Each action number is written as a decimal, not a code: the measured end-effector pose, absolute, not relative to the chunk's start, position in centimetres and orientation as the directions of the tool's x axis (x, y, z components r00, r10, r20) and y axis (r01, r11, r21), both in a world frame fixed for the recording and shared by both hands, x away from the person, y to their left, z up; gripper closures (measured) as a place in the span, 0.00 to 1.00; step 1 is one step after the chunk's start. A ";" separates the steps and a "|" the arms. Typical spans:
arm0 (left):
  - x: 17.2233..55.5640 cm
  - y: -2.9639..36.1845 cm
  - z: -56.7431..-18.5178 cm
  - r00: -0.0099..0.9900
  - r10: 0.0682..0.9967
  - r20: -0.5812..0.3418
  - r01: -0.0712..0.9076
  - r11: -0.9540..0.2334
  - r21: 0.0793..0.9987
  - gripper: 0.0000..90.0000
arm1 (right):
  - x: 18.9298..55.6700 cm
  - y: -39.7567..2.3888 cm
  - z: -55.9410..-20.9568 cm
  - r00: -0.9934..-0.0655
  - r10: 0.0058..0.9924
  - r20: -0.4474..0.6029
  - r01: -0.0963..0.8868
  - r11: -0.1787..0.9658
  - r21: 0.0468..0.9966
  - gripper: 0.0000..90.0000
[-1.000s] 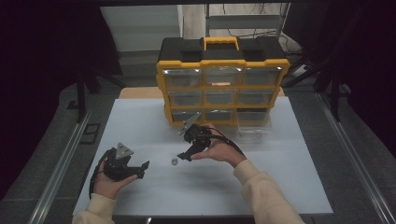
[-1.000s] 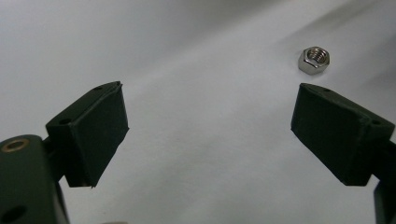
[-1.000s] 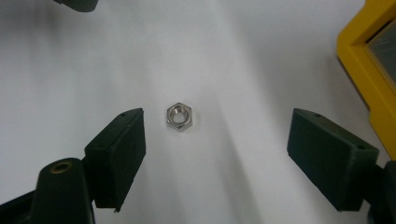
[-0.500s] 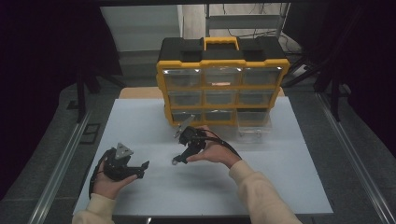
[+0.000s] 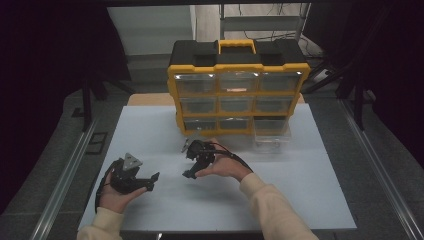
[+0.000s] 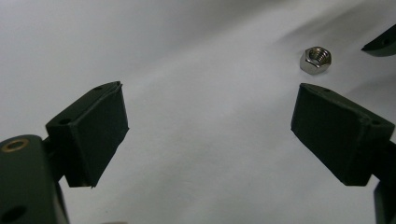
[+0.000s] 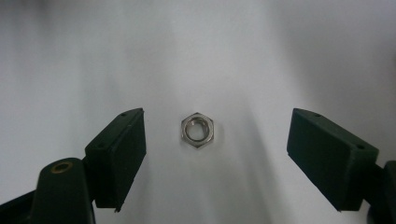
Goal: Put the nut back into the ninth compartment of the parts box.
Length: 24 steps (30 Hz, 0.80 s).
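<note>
Currently: right gripper (image 7: 205,154) jaws spread wide, straddling hex nut (image 7: 198,130) lying flat on white table (image 5: 150,130), aligned for a pinch | left gripper (image 6: 210,135) jaws released, empty, parked aside | parts organizer (image 5: 238,90) behind, one drawer (image 5: 270,131) pulled out, likely to receive it.

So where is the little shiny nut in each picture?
High view: the nut sits on the white table, hardly visible, right at the tip of the right claw.
Left gripper view: nut at upper right, beyond the open left claw.
Right gripper view: nut at the middle, between the open jaws of the right claw, touching neither.
Shared landmark: the white table.
</note>
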<state>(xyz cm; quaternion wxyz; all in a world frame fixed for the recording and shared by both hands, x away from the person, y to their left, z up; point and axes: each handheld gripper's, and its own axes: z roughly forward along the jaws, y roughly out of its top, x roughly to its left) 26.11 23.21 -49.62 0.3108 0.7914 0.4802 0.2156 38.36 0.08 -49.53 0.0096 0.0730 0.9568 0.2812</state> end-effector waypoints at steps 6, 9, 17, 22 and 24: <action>26.1 23.2 -49.6 0.446 0.894 0.043 0.626 -0.346 0.699 0.13 | 38.4 0.3 -50.0 -0.989 0.146 0.026 0.138 0.837 0.529 0.23; 26.1 23.2 -49.6 0.446 0.894 0.043 0.626 -0.346 0.699 0.13 | 38.4 0.5 -50.4 -0.990 0.142 0.026 0.135 0.844 0.519 0.23; 26.1 23.2 -49.6 0.443 0.895 0.041 0.626 -0.342 0.701 0.13 | 38.2 1.0 -51.2 -0.990 0.136 0.026 0.131 0.859 0.495 0.25; 26.1 23.3 -49.6 0.443 0.895 0.041 0.625 -0.342 0.701 0.13 | 38.1 1.3 -51.5 -0.992 0.128 0.025 0.124 0.867 0.482 0.30; 26.1 23.2 -49.6 0.443 0.895 0.041 0.625 -0.342 0.702 0.13 | 38.0 1.4 -51.7 -0.992 0.125 0.032 0.126 0.875 0.468 0.33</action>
